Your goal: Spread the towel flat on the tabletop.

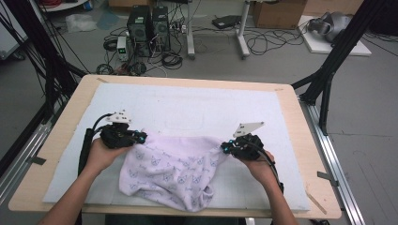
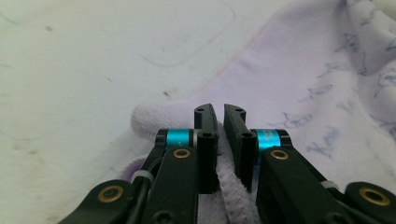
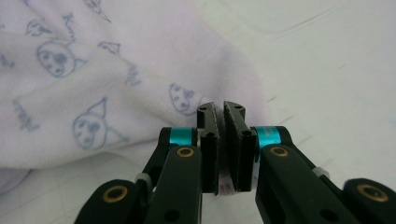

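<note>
High view: even, diffuse overhead light, moderately bright; soft resolution, no hard shadows on the white mat (image 1: 187, 101). Floor at upper frame dimmer. Both gripper views: bright, slightly washed-out white background. Black jaw parts at bottom centre sharp; lavender cloth (image 2: 303, 79) soft, print blurred toward upper corners. Faint shadow under cloth folds.

Left tool (image 2: 220, 116) pinching lilac towel (image 2: 299, 107) edge on white mat (image 2: 84, 70).
</note>
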The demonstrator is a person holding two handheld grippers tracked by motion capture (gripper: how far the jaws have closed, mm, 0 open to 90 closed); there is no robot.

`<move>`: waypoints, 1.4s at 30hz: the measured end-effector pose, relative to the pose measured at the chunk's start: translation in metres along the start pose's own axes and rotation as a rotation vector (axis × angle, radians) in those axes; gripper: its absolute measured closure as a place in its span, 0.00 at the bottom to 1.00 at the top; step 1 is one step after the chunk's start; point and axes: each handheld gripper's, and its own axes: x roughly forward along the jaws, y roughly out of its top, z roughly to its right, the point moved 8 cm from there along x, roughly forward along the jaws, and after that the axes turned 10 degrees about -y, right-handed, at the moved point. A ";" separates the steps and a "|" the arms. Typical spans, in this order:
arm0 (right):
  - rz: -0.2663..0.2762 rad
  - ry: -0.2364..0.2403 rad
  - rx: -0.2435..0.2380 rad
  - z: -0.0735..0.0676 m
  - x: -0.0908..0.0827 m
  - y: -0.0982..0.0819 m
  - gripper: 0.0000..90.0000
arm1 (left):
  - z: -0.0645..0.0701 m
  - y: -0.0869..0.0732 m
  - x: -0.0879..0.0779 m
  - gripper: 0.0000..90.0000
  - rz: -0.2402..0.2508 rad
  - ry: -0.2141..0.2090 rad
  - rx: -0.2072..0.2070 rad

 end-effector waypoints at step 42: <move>0.110 -0.005 0.071 0.022 -0.003 0.035 0.57 | -0.018 0.017 0.001 0.56 0.082 0.099 0.033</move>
